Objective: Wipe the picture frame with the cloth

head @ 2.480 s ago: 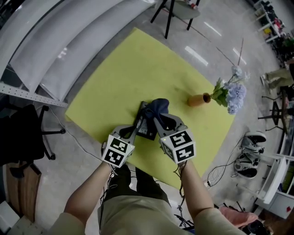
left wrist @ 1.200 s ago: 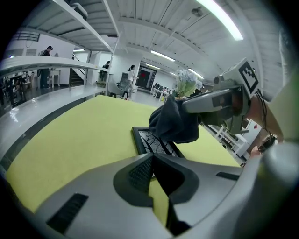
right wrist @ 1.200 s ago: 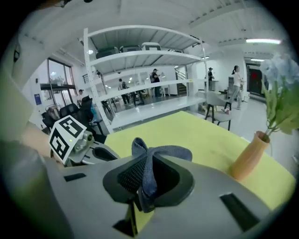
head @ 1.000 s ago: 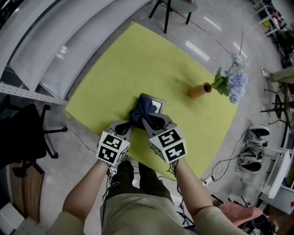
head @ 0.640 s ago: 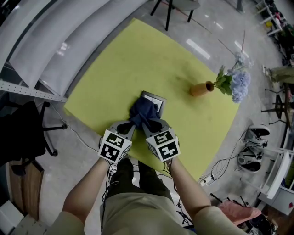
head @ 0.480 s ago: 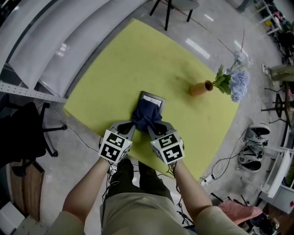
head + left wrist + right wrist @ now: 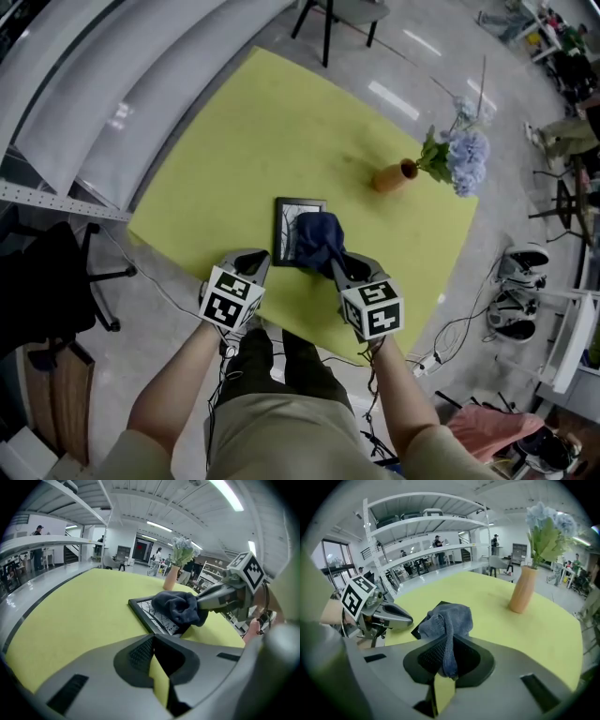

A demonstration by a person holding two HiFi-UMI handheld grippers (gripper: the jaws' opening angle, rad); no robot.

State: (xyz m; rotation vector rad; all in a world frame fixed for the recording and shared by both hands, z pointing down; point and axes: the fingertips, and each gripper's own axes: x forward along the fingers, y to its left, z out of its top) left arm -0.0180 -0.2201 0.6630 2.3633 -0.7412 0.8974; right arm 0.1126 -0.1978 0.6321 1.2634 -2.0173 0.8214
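Observation:
A black picture frame (image 7: 290, 229) lies flat on the yellow table (image 7: 244, 131). A dark blue cloth (image 7: 319, 239) rests bunched on the frame's right part, and my right gripper (image 7: 339, 267) is shut on its tail. In the right gripper view the cloth (image 7: 447, 616) runs up from between the jaws. My left gripper (image 7: 250, 260) sits just near-left of the frame, apart from it, jaws shut with nothing between them. From the left gripper view the frame (image 7: 149, 612) lies ahead under the cloth (image 7: 180, 607), with the right gripper (image 7: 218, 597) reaching in from the right.
A tan vase (image 7: 392, 175) with blue flowers (image 7: 457, 157) stands at the table's far right; it is upright in the right gripper view (image 7: 524, 588). The table's near edge (image 7: 309, 339) runs under both grippers. Metal shelving (image 7: 56, 112) lies to the left, shoes (image 7: 516, 295) on the floor to the right.
My right gripper has dragged the cloth rightward across the frame, uncovering its left half. The left gripper has come off the frame's near corner and sits slightly back.

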